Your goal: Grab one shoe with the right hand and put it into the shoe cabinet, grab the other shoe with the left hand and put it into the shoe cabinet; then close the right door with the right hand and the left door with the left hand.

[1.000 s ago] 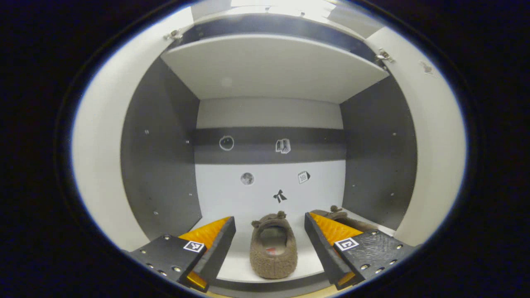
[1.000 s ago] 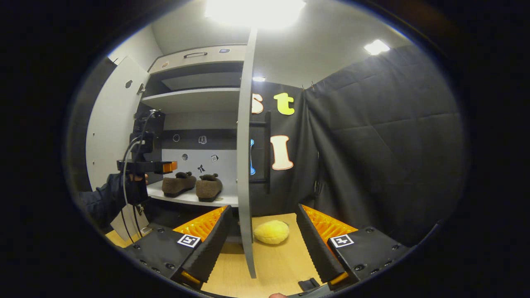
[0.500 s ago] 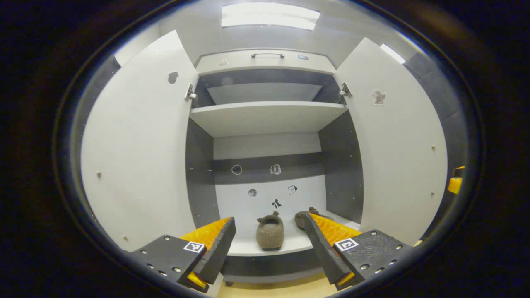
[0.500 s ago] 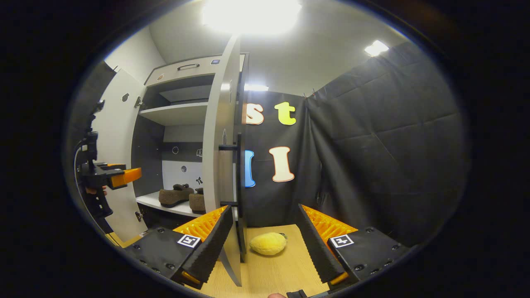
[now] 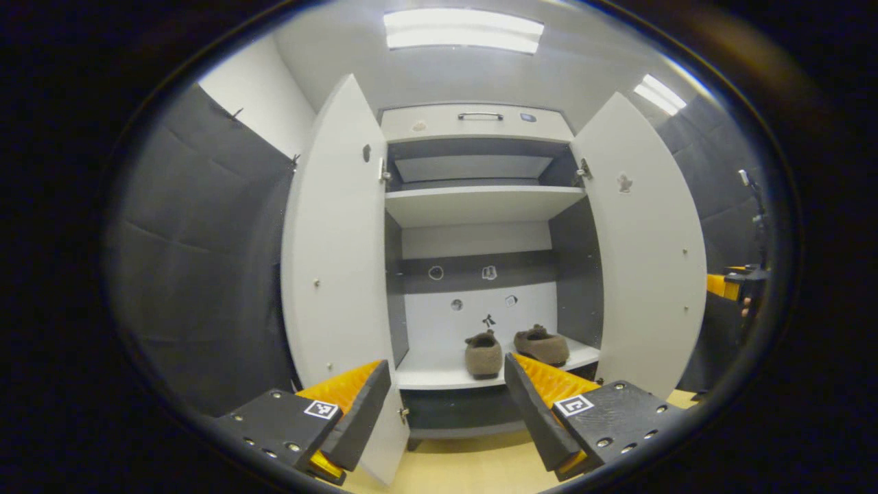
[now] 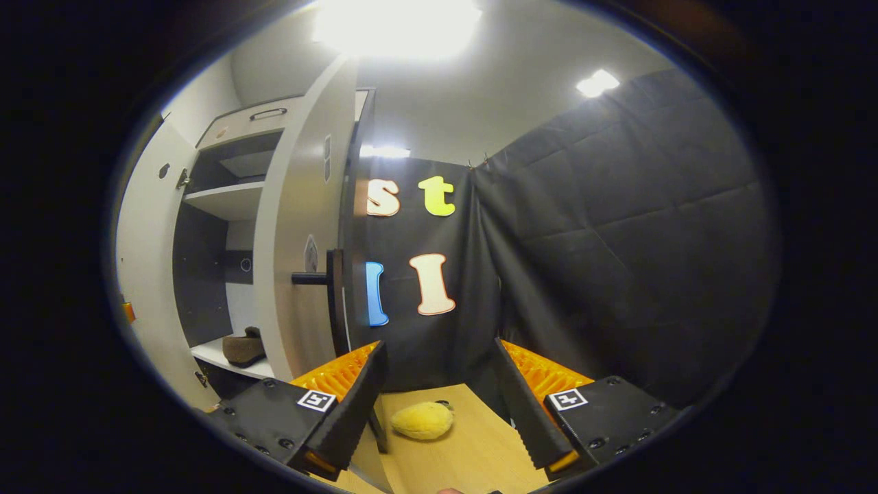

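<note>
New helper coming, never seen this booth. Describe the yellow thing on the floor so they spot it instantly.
Start at the white shoe cabinet and its open right door. On the wooden floor just beyond that door's lower edge lies a small yellow plush toy. It is the lone yellow, rounded thing; the slippers are brown.

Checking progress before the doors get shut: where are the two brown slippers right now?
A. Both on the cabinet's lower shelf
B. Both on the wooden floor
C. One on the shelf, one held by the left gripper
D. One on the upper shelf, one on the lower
A: in the left gripper view, both brown slippers sit side by side on the lower shelf, and the left gripper is open and holds nothing.
</note>
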Tool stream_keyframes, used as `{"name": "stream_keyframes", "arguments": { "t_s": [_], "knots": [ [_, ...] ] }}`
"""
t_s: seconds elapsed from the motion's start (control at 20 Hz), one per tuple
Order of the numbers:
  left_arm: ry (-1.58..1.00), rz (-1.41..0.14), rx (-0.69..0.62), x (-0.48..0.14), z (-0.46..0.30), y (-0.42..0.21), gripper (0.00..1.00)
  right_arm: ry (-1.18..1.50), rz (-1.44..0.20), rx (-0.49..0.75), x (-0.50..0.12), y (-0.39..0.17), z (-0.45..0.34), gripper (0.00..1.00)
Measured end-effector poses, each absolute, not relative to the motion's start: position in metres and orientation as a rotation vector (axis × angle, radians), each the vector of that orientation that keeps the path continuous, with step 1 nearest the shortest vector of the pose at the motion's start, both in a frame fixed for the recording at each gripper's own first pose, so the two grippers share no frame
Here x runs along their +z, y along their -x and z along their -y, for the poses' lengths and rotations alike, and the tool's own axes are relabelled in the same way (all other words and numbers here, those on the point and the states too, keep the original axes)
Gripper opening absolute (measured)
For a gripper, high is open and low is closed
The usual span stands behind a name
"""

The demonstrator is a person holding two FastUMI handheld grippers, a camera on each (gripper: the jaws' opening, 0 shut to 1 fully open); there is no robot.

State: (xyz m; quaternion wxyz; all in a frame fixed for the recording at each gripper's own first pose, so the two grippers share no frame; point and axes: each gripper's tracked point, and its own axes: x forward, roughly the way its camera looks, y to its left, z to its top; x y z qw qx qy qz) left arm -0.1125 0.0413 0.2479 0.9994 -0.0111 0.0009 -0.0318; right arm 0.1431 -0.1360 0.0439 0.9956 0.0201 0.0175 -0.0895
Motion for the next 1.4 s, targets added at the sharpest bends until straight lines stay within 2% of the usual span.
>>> {"name": "stream_keyframes", "arguments": {
  "t_s": [0.05, 0.45, 0.65, 0.7, 0.8, 1.4],
  "knots": [
    [0.029, -0.013, -0.059, 0.244, -0.053, 0.118, 1.00, -0.030, -0.054, -0.200, 0.041, -0.147, 0.135, 0.96],
    [0.046, 0.000, -0.010, 0.244, -0.152, 0.137, 1.00, 0.033, -0.059, -0.245, 0.050, -0.135, 0.096, 0.93],
    [0.051, 0.007, -0.004, 0.240, -0.182, 0.137, 1.00, 0.024, -0.059, -0.207, 0.049, -0.131, 0.056, 0.94],
    [0.050, 0.005, -0.001, 0.239, -0.189, 0.137, 0.97, 0.024, -0.059, -0.194, 0.049, -0.131, 0.045, 0.94],
    [0.054, -0.007, 0.005, 0.231, -0.204, 0.136, 1.00, 0.019, -0.063, -0.173, 0.048, -0.134, 0.024, 0.94],
    [0.055, -0.045, 0.067, 0.214, -0.274, 0.132, 1.00, -0.011, -0.075, -0.061, 0.037, -0.169, -0.071, 0.95]
  ]
}}
